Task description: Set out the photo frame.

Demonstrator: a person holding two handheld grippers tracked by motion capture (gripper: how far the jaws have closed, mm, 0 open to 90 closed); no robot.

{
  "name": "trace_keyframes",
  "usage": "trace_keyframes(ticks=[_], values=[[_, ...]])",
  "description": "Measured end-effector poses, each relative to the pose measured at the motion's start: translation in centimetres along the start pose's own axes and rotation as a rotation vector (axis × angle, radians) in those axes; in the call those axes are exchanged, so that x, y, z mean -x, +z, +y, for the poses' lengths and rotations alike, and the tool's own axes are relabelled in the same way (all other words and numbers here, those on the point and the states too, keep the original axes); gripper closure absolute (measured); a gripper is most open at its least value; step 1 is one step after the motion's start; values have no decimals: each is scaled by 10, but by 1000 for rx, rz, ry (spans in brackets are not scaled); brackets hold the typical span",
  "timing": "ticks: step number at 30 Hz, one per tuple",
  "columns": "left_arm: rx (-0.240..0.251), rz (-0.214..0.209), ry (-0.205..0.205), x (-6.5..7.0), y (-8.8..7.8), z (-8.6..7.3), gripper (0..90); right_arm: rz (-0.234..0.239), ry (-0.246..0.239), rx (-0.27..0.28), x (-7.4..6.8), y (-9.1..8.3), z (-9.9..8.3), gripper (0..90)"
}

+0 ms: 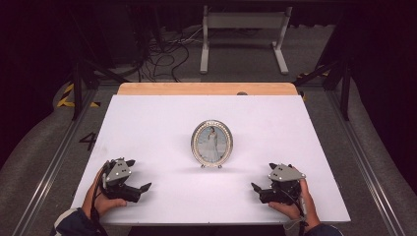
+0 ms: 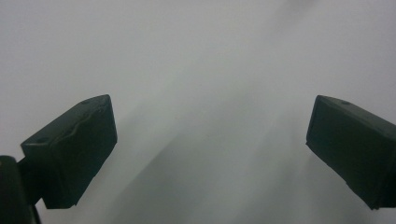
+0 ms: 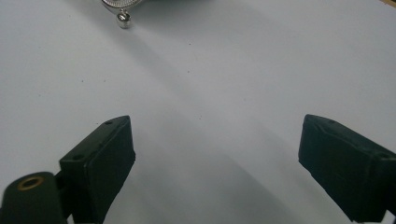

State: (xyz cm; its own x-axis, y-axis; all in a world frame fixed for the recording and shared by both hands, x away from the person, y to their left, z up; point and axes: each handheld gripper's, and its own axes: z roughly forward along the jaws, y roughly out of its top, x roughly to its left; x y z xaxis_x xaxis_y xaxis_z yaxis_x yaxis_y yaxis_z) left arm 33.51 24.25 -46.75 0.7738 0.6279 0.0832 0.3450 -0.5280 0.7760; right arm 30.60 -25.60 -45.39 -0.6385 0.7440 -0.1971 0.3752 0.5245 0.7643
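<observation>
Well, oval photo frame (image 1: 212, 143) upright betw. claws, unobstructed.

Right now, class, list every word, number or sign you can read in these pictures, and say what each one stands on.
"4": dark figure on the grey floor left of the white table.
Yellow-and-black stripes, no wording: floor at far left.
Picture frame: no readable text.

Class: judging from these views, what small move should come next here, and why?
Probably bring the right gripper forward toward the oval picture frame. The frame stands upright mid-table, untouched; both the right and the left gripper rest near the front edge, jaws open and empty.
</observation>
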Motion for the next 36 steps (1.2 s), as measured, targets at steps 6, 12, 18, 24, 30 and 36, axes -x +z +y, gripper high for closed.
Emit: trace_keyframes(ticks=[6,12,18,24,30,36], values=[[-5,7,-2,1,0,0,24,-8,4,6,0,-1,0,105],[-7,-1,5,1,1,0,24,-7,1,3,0,0,0,105],[-5,-4,2,1,1,0,24,-3,-7,5,-1,0,0,116],[4,-4,-6,0,0,1,24,-8,-2,10,0,-1,0,116],[25,-1,-11,-1,-2,2,25,-11,3,12,1,0,-1,116],[30,-8,-9,-1,0,5,25,-30,6,22,1,-2,-2,116]])
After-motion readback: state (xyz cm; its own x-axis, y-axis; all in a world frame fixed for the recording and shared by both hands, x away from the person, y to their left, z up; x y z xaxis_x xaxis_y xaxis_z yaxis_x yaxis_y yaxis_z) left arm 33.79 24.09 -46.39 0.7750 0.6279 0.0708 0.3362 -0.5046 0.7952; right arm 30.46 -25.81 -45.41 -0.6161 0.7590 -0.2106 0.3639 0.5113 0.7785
